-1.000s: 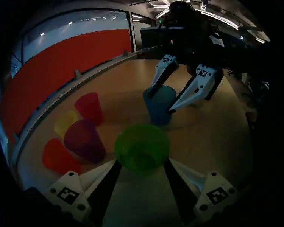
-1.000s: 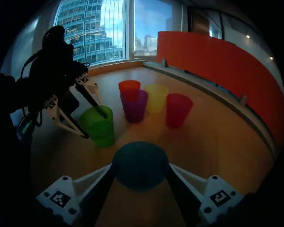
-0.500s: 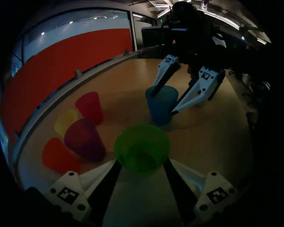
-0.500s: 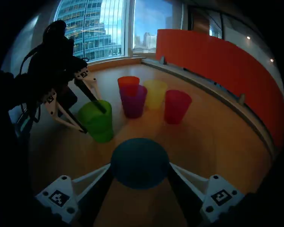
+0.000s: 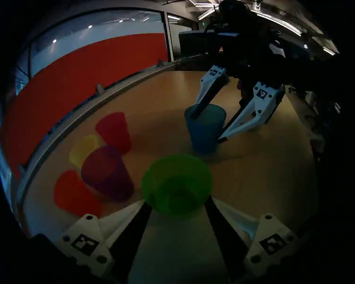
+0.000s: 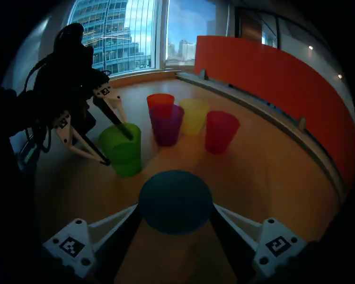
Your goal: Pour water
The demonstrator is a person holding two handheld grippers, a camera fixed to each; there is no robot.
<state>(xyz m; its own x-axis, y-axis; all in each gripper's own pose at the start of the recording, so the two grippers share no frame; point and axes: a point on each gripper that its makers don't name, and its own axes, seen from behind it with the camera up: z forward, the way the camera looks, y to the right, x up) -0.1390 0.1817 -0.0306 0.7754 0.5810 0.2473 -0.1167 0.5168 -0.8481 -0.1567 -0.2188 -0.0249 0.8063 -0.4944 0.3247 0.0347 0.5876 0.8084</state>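
Green cup (image 5: 177, 184) sits right between the jaws of the left gripper (image 5: 177, 202), pinched on both sides as far as I can see; it's upright, and in the right gripper view it looks to be standing on the wooden surface (image 6: 272, 175); right gripper (image 6: 175, 207) has its jaws squeezed the same way on the blue cup (image 6: 175, 201), also upright, just beyond the green one in the left gripper view; the two cups are near each other but not touching; can't tell if either has water in it, way too dim; off to one side there's a huddle of four more: purple cup (image 6: 167, 124) with an orange cup (image 6: 160, 103) right behind it, yellow cup (image 6: 194, 116) beside those, red cup (image 6: 219, 130) next along; a long red panel (image 6: 281, 71) runs along the edge of the surface; window (image 6: 130, 38) with towers outside, behind the left gripper
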